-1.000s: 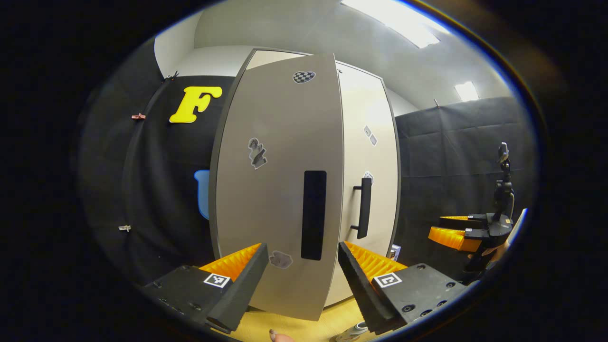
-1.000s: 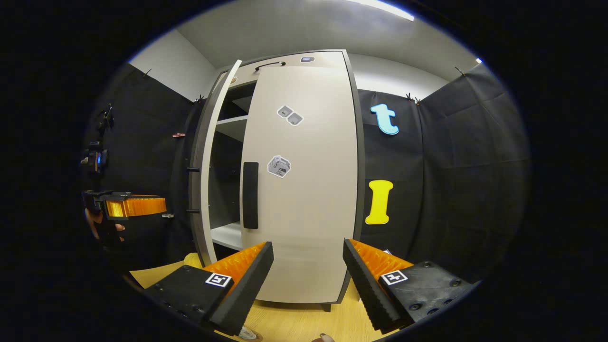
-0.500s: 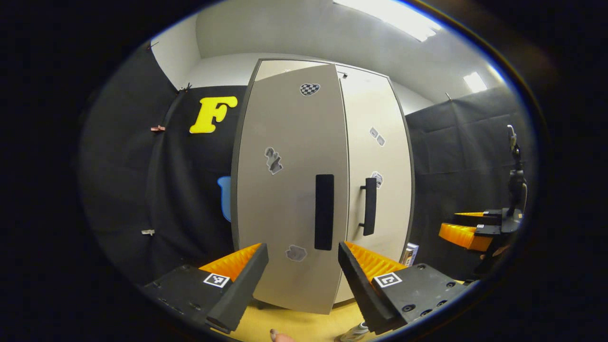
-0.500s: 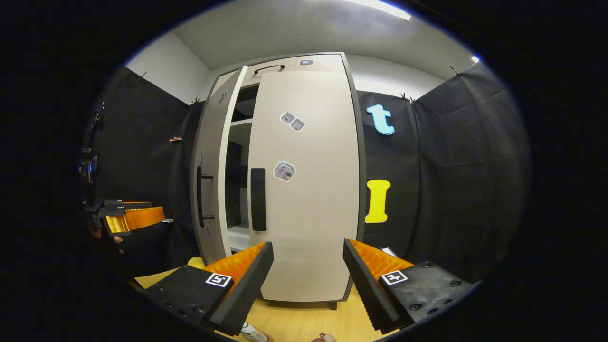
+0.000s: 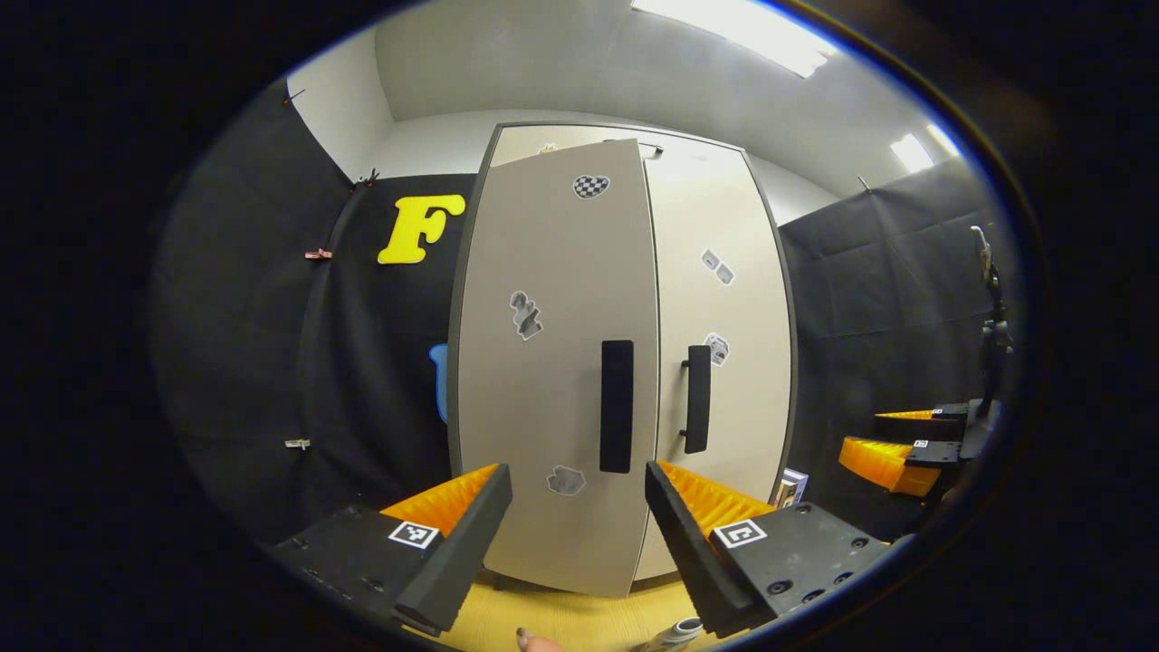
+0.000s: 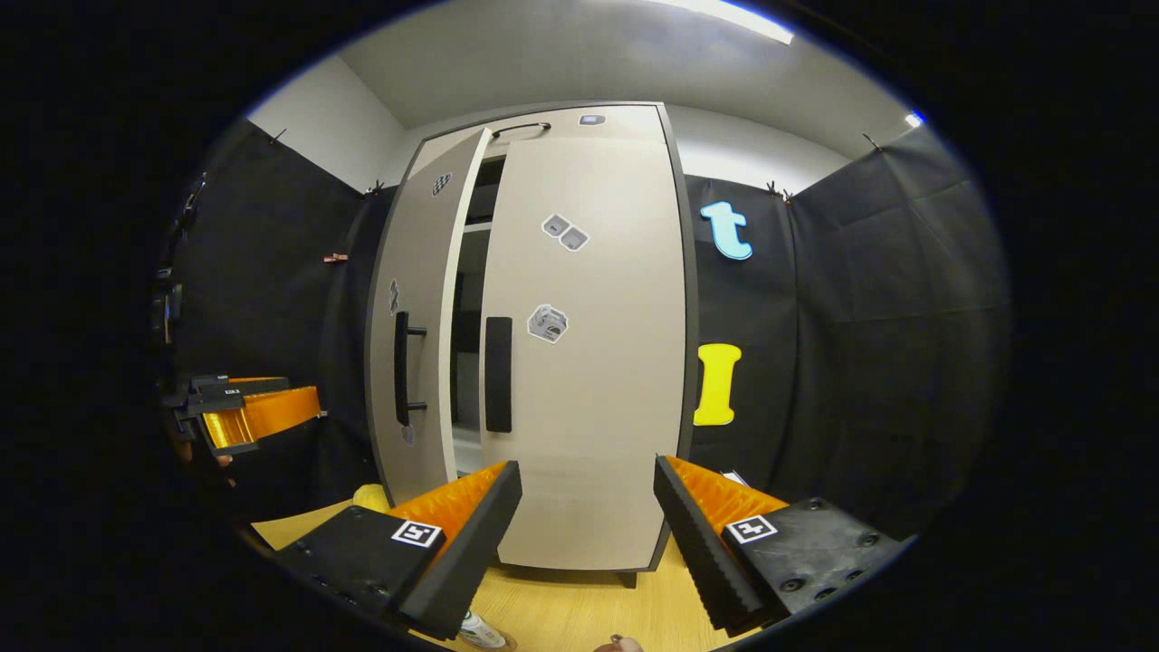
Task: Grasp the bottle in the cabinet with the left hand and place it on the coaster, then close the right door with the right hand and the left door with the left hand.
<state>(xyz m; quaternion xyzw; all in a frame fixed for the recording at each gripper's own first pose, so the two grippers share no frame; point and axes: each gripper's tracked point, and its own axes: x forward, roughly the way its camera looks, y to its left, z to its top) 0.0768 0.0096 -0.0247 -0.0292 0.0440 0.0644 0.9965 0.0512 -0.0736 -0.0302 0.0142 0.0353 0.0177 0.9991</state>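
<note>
Altogether two doors (image 5: pixel 557 362), two grippers (image 5: pixel 578 534).

Left door (image 6: pixel 418 335) now swung nearer the closed right door (image 6: pixel 589 362).

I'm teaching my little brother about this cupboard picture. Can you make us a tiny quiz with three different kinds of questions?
1. True or false: the tall beige cabinet's left door is fully shut.
2. Which door has a grey checkered heart sticker near its top? A) the left door B) the beige right door C) neither
3. Fill in: the left gripper is ____ and holds nothing.

Key: 1 false, a dark gap remains beside the right door. 2 A. 3 open.
</note>
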